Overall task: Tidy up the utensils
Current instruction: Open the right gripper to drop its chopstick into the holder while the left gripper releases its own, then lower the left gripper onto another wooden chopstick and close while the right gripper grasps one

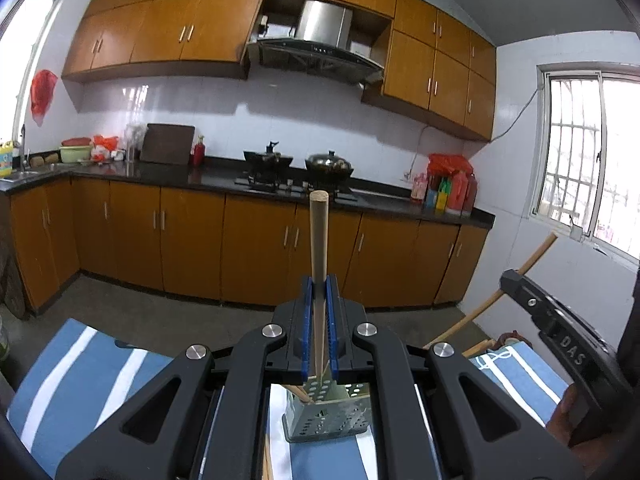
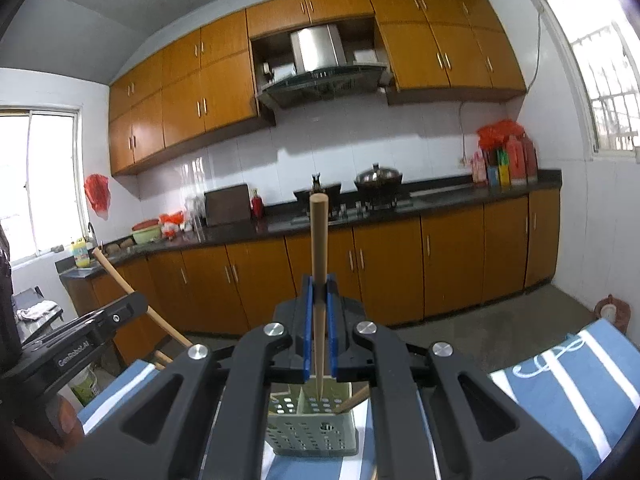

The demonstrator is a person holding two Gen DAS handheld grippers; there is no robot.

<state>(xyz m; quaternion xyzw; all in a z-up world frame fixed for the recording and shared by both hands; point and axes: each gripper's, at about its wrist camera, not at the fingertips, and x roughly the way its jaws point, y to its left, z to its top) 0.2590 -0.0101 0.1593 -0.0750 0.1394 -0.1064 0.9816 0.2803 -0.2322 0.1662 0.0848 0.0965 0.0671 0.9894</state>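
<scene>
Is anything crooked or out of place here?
Mostly tidy. One wooden chopstick leans slanted against the perforated pale-green utensil holder, while each hand-held gripper, left and right, holds its own wooden chopstick upright over the holder. Nothing looks spilled or broken.

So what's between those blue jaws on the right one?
A wooden chopstick, clamped upright, its tip reaching down into the perforated holder, as the right wrist view shows.

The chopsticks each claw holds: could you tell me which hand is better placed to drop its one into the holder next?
Probably right: the right claw holds its chopstick with the tip already inside the perforated holder.
</scene>
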